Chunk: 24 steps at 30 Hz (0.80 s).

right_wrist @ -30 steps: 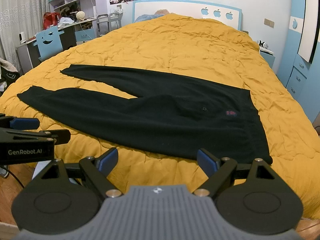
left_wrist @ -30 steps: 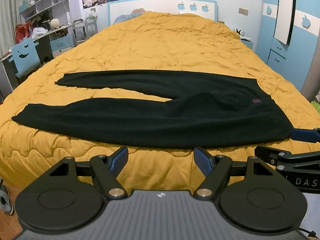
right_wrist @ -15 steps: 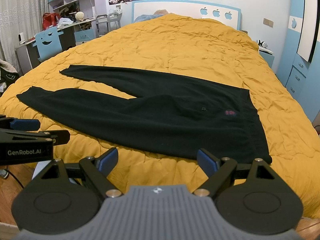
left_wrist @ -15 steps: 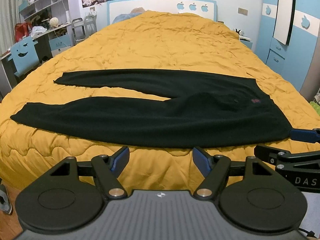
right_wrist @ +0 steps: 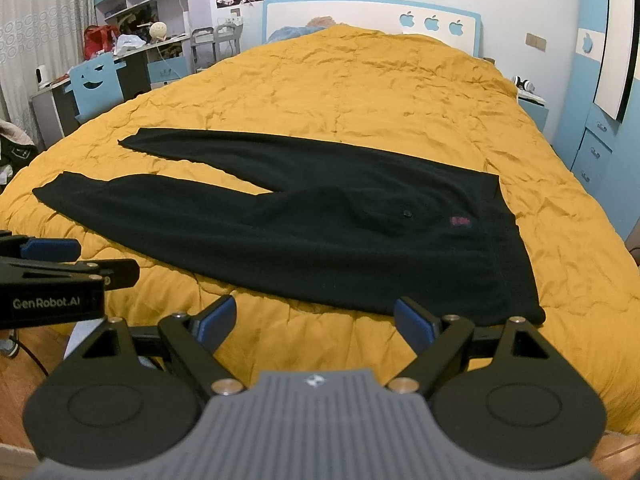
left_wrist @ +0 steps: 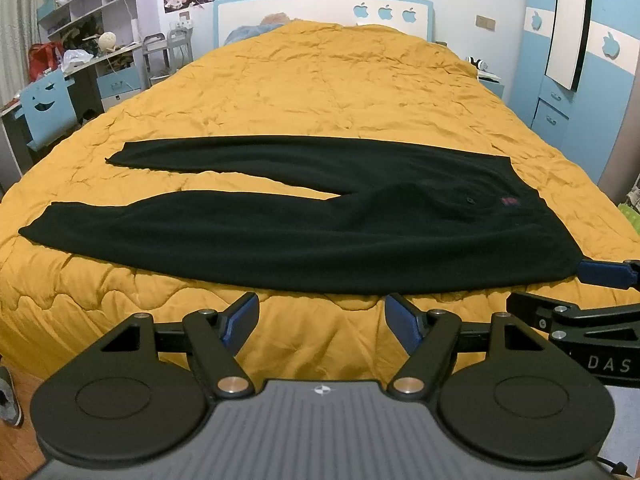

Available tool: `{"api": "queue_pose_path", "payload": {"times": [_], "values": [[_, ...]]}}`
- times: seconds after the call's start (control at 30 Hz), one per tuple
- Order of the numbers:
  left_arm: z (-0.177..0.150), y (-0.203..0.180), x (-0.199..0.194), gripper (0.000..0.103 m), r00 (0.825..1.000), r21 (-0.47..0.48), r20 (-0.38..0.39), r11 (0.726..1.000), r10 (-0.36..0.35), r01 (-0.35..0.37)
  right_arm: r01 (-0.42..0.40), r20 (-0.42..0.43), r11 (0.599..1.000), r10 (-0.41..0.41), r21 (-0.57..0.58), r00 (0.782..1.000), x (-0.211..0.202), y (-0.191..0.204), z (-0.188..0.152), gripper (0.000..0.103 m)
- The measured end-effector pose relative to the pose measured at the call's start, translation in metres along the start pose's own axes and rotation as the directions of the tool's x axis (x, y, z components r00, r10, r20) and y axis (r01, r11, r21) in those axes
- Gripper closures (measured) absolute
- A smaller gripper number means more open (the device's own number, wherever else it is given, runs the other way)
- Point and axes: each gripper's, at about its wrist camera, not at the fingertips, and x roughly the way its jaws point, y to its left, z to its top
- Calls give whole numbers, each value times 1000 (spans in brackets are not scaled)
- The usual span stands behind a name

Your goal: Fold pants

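Black pants (left_wrist: 320,232) lie flat across a yellow quilted bed (left_wrist: 320,80), waistband at the right, two legs spread apart toward the left. They also show in the right wrist view (right_wrist: 320,224), with a small red label (right_wrist: 460,221) near the waist. My left gripper (left_wrist: 322,318) is open and empty, just short of the near leg's edge. My right gripper (right_wrist: 314,322) is open and empty, near the bed's front edge, short of the waist end. Each gripper shows at the side of the other's view.
A blue headboard (left_wrist: 320,8) with apple cutouts stands at the far end. A desk, shelves and a blue chair (left_wrist: 48,108) are at the left. Blue wardrobe drawers (left_wrist: 560,100) are at the right. Wooden floor (right_wrist: 24,372) shows below the bed's front edge.
Both grippers have barely shifted; the views are almost the same. The pants have not moved.
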Motion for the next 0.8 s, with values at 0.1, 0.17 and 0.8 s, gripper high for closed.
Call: {"api": "queue_pose_path", "payload": {"times": [0.1, 0.17, 0.8], "values": [[0, 0, 0, 19, 1000, 0, -1, 1000, -1, 1, 0, -2, 1000, 0, 1, 1000, 0, 0, 0, 21], [0, 0, 0, 19, 1000, 1, -1, 1000, -1, 1, 0, -2, 1000, 0, 0, 1000, 0, 0, 0, 21], [0, 0, 0, 20, 1000, 0, -1, 1000, -1, 1, 2, -7, 1000, -2, 7, 1000, 1, 0, 0, 21]]}}
